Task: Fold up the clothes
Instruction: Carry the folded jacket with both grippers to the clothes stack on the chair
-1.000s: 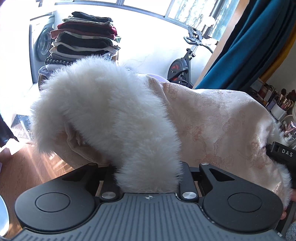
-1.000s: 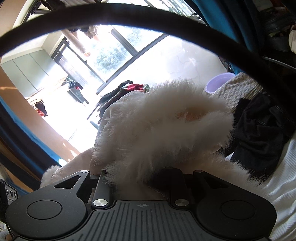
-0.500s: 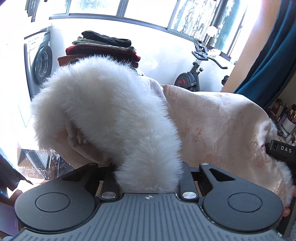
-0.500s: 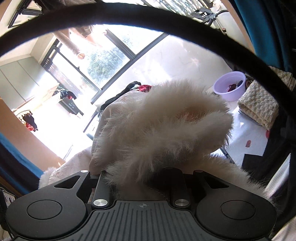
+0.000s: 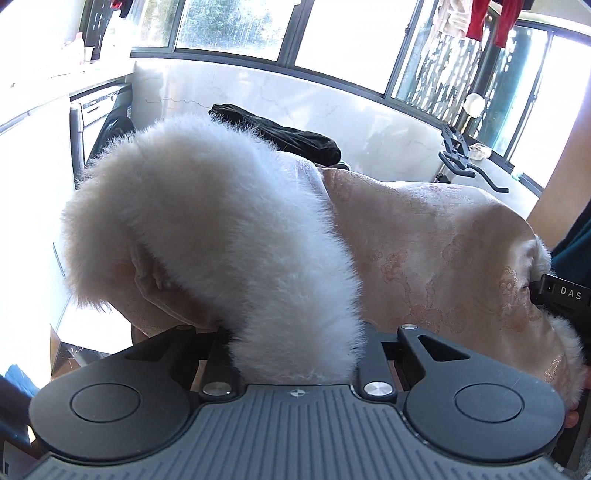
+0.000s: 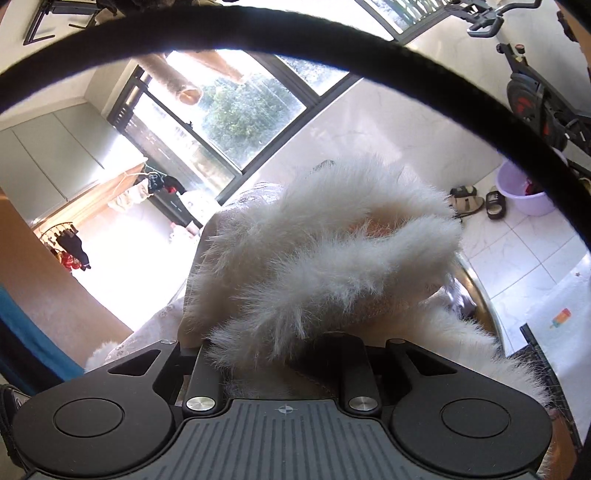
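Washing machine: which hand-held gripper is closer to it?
Left, probably. The washing machine stands ahead-left of the left hand-held gripper; the right hand-held gripper holds the coat's far end.

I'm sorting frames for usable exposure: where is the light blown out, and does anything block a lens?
Left wrist view: windows and the left wall are washed white; the fur trim stays sharp. Right wrist view: glare whitens the floor at left, and a dark curved band arcs across the top.
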`<action>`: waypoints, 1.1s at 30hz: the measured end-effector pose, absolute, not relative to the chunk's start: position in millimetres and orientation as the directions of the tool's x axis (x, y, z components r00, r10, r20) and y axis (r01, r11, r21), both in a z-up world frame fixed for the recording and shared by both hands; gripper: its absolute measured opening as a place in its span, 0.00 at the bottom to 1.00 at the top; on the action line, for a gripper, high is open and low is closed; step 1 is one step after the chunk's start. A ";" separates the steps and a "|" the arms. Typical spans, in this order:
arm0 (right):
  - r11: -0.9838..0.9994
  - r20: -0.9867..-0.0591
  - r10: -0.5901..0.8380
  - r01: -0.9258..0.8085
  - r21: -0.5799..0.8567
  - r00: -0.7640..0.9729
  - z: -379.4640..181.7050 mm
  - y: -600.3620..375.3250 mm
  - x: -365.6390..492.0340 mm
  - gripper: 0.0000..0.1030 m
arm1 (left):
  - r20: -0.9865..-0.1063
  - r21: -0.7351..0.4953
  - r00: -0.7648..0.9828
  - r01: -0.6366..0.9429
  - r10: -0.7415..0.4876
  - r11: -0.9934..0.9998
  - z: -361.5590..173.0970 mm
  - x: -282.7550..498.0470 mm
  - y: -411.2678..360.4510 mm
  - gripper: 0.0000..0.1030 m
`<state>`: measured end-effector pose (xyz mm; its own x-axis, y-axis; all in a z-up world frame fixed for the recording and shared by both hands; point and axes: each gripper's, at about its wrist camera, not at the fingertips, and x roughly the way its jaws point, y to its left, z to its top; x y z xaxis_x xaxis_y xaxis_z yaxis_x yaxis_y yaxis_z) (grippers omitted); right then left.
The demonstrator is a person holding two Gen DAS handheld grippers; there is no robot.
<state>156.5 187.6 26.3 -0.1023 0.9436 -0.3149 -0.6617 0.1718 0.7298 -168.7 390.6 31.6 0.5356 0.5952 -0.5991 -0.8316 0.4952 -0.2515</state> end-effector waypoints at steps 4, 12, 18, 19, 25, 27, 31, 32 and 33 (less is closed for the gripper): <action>0.103 -0.287 0.943 -0.672 0.734 -0.169 59.4 280.2 185.2 0.20 | -0.558 -0.210 0.511 -0.849 0.654 0.485 64.0 -155.8 453.2 0.21; 0.017 -0.216 0.952 -0.664 0.747 -0.219 107.5 456.2 240.8 0.20 | -0.511 -0.157 0.508 -0.848 0.693 0.506 110.9 -143.7 592.6 0.21; 0.051 -0.188 0.969 -0.623 0.780 -0.157 126.3 560.1 281.2 0.20 | -0.484 -0.136 0.560 -0.807 0.672 0.575 143.9 -125.0 668.8 0.21; 0.058 -0.184 0.972 -0.614 0.787 -0.144 129.0 574.6 288.0 0.20 | -0.489 -0.141 0.570 -0.799 0.661 0.585 144.9 -122.2 680.6 0.21; 0.115 -0.204 0.976 -0.602 0.790 -0.081 130.2 624.8 310.8 0.21 | -0.528 -0.177 0.608 -0.762 0.593 0.623 135.2 -107.1 736.0 0.22; 0.140 -0.224 0.972 -0.585 0.799 -0.075 122.7 636.9 320.2 0.21 | -0.554 -0.194 0.614 -0.752 0.563 0.630 126.7 -100.6 750.2 0.22; 0.191 -0.284 0.955 -0.549 0.814 -0.089 99.5 659.6 331.8 0.21 | -0.605 -0.236 0.616 -0.744 0.504 0.626 113.7 -90.2 778.4 0.22; 0.198 -0.294 0.951 -0.543 0.816 -0.096 95.8 664.2 337.6 0.21 | -0.617 -0.245 0.614 -0.744 0.492 0.621 110.9 -88.1 785.7 0.22; 0.204 -0.305 0.947 -0.542 0.815 -0.102 91.5 667.1 341.0 0.21 | -0.627 -0.254 0.612 -0.746 0.483 0.615 108.1 -86.0 791.1 0.22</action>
<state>341.0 667.1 91.5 -0.1017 0.9468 -0.3053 -0.5424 0.2045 0.8149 -86.0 791.1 108.1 0.6116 0.4829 -0.6267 -0.7462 0.6153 -0.2542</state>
